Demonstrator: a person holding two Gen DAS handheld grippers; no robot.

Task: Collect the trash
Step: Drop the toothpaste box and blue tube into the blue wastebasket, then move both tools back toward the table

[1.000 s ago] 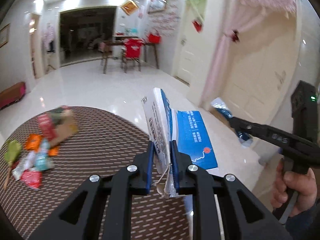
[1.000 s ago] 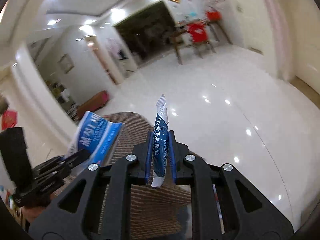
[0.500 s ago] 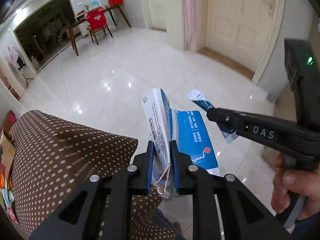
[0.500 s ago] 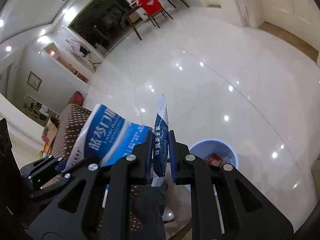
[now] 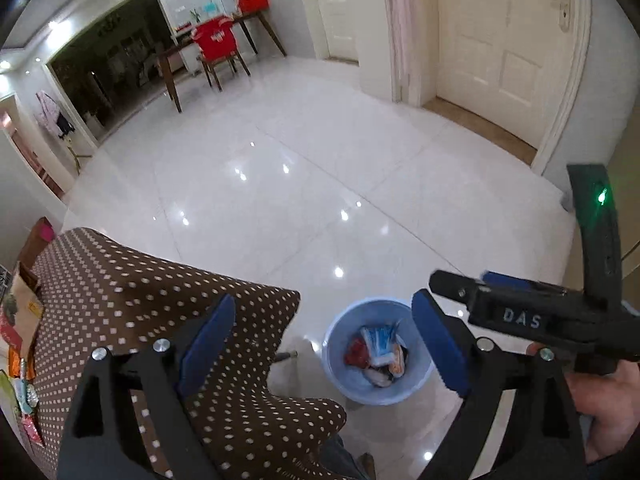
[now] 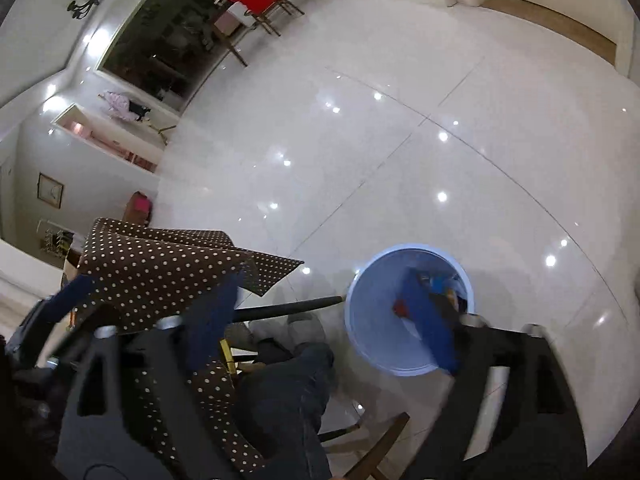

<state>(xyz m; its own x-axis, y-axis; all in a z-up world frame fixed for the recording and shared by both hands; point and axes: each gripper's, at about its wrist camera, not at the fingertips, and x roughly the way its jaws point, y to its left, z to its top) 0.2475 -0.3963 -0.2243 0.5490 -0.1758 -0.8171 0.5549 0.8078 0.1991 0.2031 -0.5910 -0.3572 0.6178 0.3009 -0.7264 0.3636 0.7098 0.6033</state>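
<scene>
A light blue trash bin (image 5: 340, 376) stands on the white floor beside the table, with several wrappers (image 5: 378, 350) inside, one blue and white, one red. My left gripper (image 5: 324, 344) is open and empty above the bin. My right gripper (image 6: 332, 320) is open and empty too, over the same bin (image 6: 368, 344). It also shows in the left wrist view (image 5: 476, 292), at the right. Several more wrappers (image 5: 22, 392) lie at the table's far left.
The table has a brown polka-dot cloth (image 5: 160, 300) hanging over its edge. A black table leg (image 6: 288, 308) runs beside the bin. The person's legs (image 6: 288, 392) are below. A far table and red-covered chair (image 5: 214, 40) stand by the back wall.
Both grippers have opened over the bin. The blue and white packet has left the left gripper and the dark blue sachet has left the right one.
</scene>
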